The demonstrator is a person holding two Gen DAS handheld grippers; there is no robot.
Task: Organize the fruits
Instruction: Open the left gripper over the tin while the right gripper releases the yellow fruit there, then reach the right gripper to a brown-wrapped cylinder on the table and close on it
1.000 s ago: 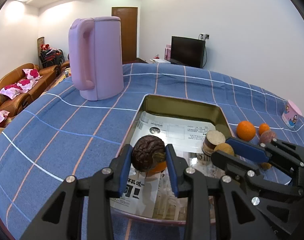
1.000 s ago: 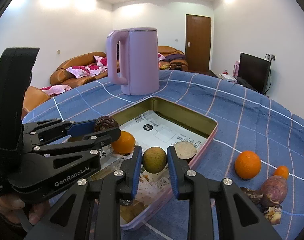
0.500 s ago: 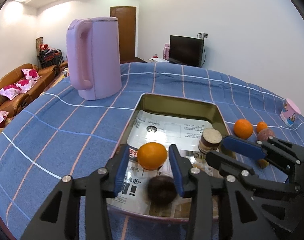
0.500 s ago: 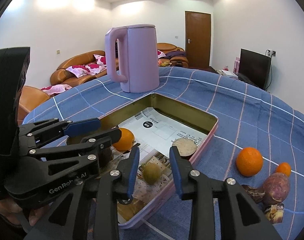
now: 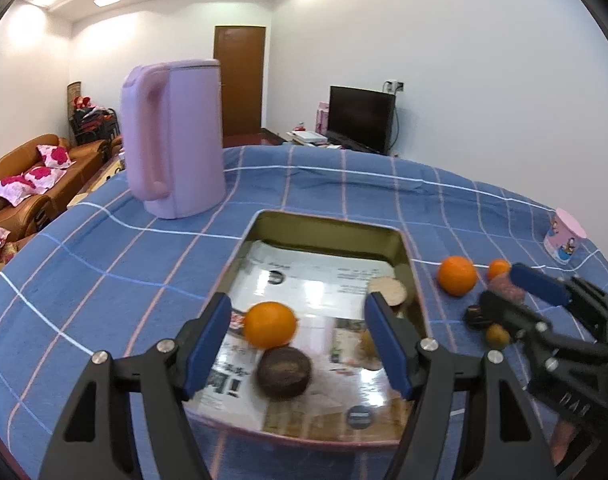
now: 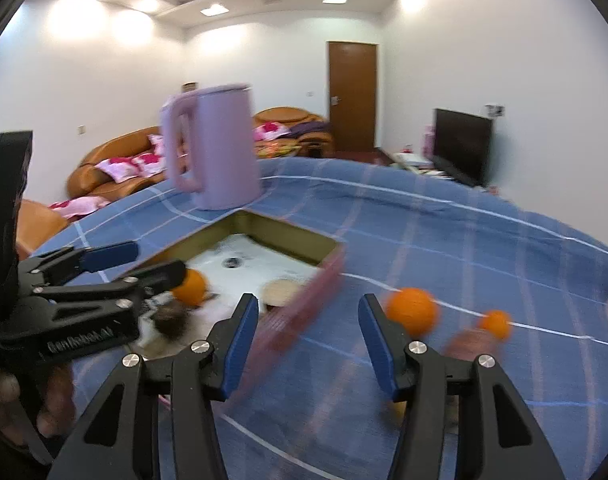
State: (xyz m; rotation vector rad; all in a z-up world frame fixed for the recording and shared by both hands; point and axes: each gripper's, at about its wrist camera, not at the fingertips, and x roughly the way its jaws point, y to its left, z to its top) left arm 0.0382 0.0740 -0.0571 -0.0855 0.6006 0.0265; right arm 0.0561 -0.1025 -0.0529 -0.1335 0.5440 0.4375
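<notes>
the left gripper [image 5: 300, 342] gapes wide and empty over the metal tray [image 5: 401, 246], blue pads on black plastic arms. under it a wrinkled dark fruit [image 5: 284, 372] touches a smooth orange [image 5: 270, 324] on glossy printed paper. the right gripper [image 6: 309, 344], also wide and empty, hovers above the checked blue cloth [image 6: 463, 240]; its side reads "genrobot.ai".

The right wrist view is motion-blurred: the tray's pink near wall [image 6: 304, 312] smears into a streak. A yellowish fruit [image 5: 368, 342] in the tray (kind unclear) hides partly behind the left gripper's finger [image 5: 387, 344].
</notes>
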